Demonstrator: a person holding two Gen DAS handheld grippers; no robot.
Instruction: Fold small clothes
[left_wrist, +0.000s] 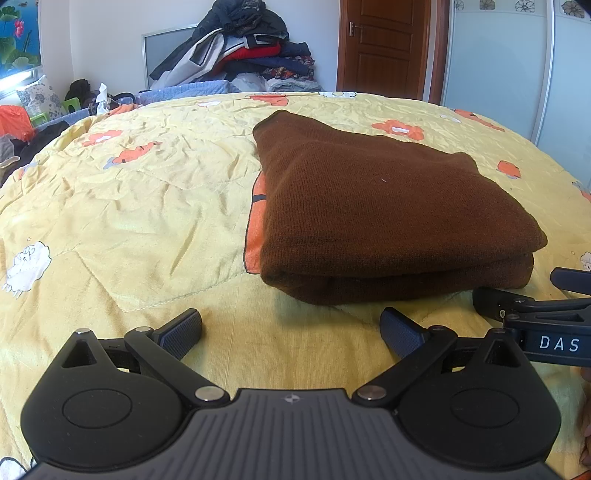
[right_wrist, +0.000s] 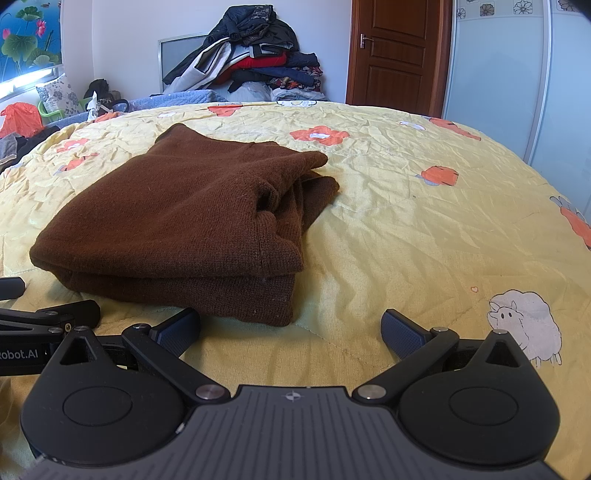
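Observation:
A brown knitted garment (left_wrist: 376, 206) lies folded in a thick stack on the yellow quilt (left_wrist: 129, 206). In the right wrist view the same brown garment (right_wrist: 177, 221) shows its layered edges on its right side. My left gripper (left_wrist: 291, 332) is open, just short of the garment's near edge, with nothing between its fingers. My right gripper (right_wrist: 291, 332) is open too, near the garment's front right corner, and holds nothing. Each gripper appears at the edge of the other's view: the right one (left_wrist: 532, 295) and the left one (right_wrist: 48, 310).
A pile of dark and red clothes (left_wrist: 243, 48) is heaped against the far wall. A brown door (left_wrist: 384, 48) and a sliding wardrobe panel (left_wrist: 498, 74) stand at the back right. Loose items (left_wrist: 22, 125) lie past the bed's left edge.

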